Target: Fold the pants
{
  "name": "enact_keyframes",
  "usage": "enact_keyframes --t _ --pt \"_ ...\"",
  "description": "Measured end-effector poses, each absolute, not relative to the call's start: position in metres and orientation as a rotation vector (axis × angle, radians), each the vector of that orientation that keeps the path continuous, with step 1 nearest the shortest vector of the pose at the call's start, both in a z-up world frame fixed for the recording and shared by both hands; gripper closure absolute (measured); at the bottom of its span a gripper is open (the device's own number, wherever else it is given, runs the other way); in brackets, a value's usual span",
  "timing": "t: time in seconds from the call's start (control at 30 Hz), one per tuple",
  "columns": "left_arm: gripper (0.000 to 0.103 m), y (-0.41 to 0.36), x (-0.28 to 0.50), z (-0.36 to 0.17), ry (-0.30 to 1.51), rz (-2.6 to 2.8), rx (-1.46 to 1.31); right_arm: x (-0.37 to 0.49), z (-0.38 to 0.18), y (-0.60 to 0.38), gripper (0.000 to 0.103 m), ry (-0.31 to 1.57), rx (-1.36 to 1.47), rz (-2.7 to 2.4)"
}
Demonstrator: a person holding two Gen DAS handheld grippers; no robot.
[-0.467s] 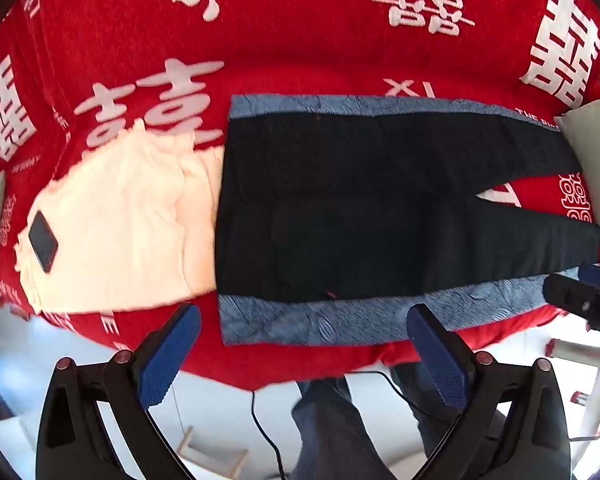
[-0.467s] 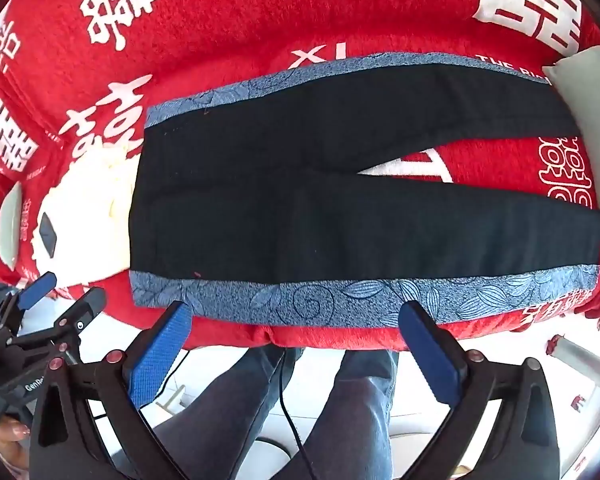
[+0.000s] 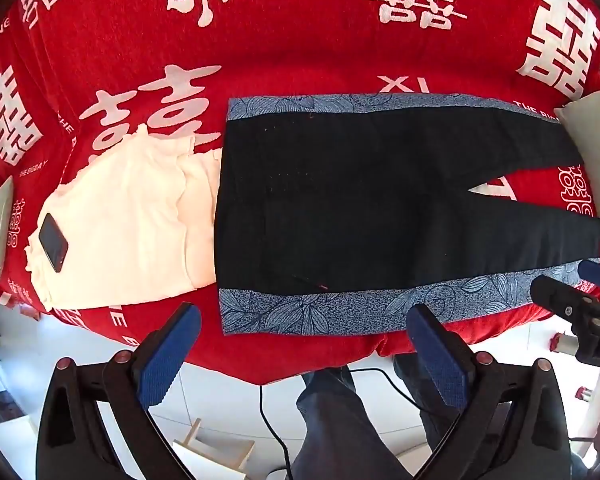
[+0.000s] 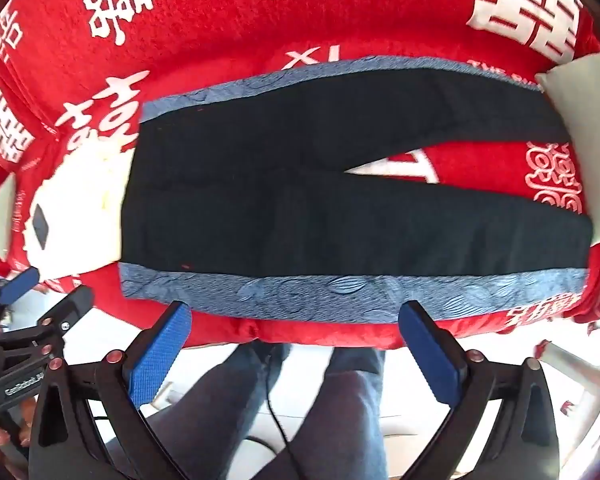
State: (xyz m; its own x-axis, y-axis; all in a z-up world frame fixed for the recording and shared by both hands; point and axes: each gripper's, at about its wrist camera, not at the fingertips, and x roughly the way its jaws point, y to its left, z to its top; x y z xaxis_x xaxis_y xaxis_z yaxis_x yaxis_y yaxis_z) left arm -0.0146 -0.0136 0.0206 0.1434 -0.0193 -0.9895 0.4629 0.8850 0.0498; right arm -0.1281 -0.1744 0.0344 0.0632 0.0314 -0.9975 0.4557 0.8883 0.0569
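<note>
One pair of black pants [image 3: 380, 200] with two blue leaf-print side bands lay flat on the plush red blanket [image 3: 300, 40], legs parted. Beside them: one cream garment [image 3: 132, 224], one phone [image 3: 53, 242]. Both the left gripper [image 3: 304, 344] and right gripper [image 4: 296, 344] gaped wide, empty.

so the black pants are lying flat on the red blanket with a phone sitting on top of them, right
Not quite: the phone sits on the cream garment beside the black pants, as the left wrist view shows. The pants do lie flat on the red blanket.
</note>
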Motion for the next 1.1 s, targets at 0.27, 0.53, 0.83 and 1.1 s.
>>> enact_keyframes --t 0.27,0.53,0.83,1.1 --pt "0.000 -0.025 -0.014 0.024 1.392 -0.391 0.391 -0.128 0.037 -0.177 0.000 1.488 0.351 -0.358" --pt "0.000 -0.029 -0.011 0.027 1.384 -0.390 0.389 -0.123 0.041 -0.171 0.000 1.485 0.310 -0.344" --pt "0.000 -0.035 -0.016 0.036 1.337 -0.391 0.421 -0.122 0.042 -0.170 0.000 1.484 0.292 -0.340" --pt "0.000 -0.035 -0.016 0.038 1.329 -0.368 0.419 -0.124 0.045 -0.170 0.000 1.480 0.283 -0.337"
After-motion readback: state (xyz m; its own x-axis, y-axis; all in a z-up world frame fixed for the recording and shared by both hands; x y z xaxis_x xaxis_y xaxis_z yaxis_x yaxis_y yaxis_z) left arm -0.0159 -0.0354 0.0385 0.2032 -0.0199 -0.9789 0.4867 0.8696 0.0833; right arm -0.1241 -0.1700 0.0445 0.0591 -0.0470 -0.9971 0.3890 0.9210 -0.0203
